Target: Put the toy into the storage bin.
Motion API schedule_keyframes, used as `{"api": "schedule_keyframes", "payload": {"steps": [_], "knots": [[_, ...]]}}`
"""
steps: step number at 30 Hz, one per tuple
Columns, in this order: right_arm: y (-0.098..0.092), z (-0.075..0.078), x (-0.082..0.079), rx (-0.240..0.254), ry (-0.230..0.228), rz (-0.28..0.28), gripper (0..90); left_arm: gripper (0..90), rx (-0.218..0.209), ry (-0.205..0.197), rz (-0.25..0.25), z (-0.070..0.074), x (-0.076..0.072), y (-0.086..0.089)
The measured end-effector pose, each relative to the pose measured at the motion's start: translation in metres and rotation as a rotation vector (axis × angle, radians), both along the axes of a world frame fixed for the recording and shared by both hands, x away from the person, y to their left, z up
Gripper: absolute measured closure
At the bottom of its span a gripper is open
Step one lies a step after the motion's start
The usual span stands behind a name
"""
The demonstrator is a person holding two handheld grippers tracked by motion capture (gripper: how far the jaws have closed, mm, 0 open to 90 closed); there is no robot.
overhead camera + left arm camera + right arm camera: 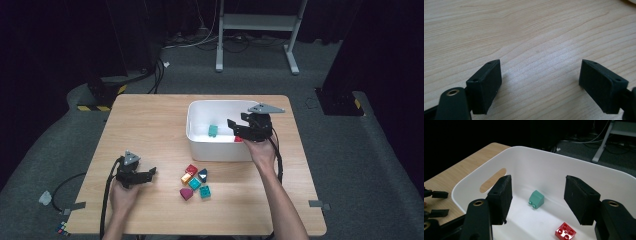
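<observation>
Left claw [151, 171], at seven o'clock on the worktop [150, 125], rests low with jaws released and empty, hand level. The loose blocks [195, 182] lie at six o'clock. Right claw [235, 129] hangs over the white bin [200, 145], jaws spread, nothing between them; a red block [565, 233] and a green block [536, 199] lie inside. Best lift clear of the rim before returning for another block.
</observation>
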State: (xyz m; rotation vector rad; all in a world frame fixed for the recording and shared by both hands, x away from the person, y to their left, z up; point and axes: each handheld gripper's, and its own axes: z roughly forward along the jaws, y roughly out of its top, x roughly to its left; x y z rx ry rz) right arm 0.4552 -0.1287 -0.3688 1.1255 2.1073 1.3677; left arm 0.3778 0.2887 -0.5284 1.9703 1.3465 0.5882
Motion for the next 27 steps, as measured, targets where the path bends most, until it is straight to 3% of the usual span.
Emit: {"api": "schedule_keyframes", "payload": {"steps": [9,14,27], "knots": [[-0.008,-0.010,-0.032,0.033,-0.027,0.028,39.7,18.5,-0.001,0.000,0.002,0.000,0.000,0.000],[-0.008,-0.021,-0.050,0.033,-0.020,0.049,39.7,18.5,-0.001,0.000,0.001,0.000,0.000,0.000],[0.007,-0.061,-0.084,-0.008,-0.009,0.091,39.4,18.5,-0.002,-0.001,0.001,0.000,0.000,0.000]]}}
